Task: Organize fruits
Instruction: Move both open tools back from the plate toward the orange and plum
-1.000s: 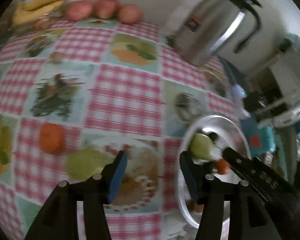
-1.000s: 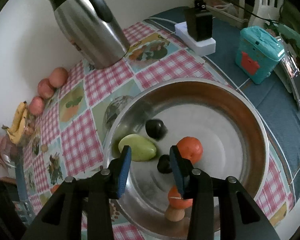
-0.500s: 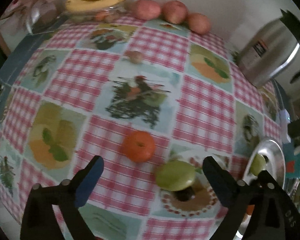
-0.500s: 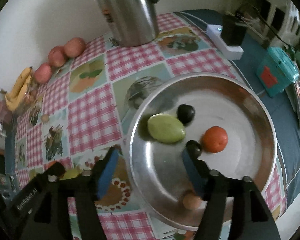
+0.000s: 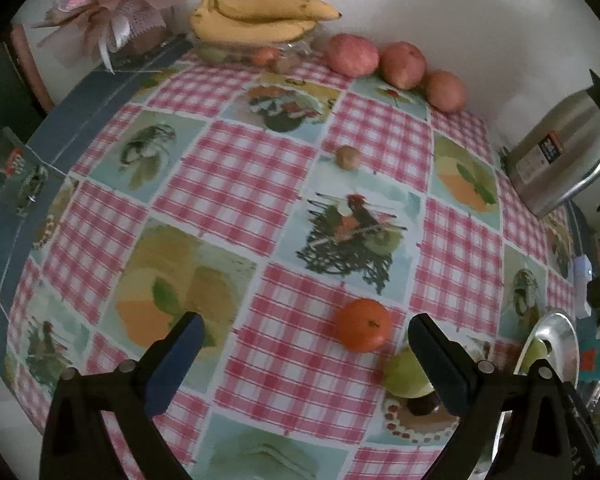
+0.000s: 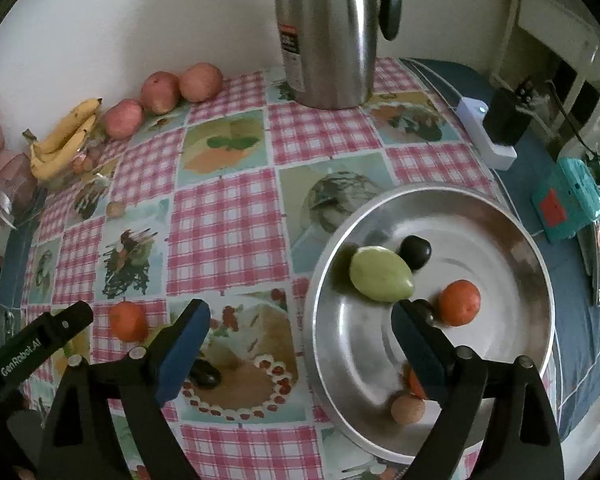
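My left gripper points down at the checked tablecloth and is open wide. An orange lies on the cloth between its fingers, close to the right one and untouched. Just beyond that finger lie a green fruit and a dark fruit. My right gripper straddles the left rim of the metal bowl. Its jaws are opening and grip nothing. The bowl holds a green fruit, dark fruits, an orange and a small tan fruit.
Bananas and three red apples line the wall at the back. A small brown fruit lies mid-table. A steel kettle stands behind the bowl. A power strip and a teal box are on the right.
Both grippers have spread their jaws wide. The left one has swung left from the bowl to the loose orange. The right one has moved left, from over the bowl to its left rim.
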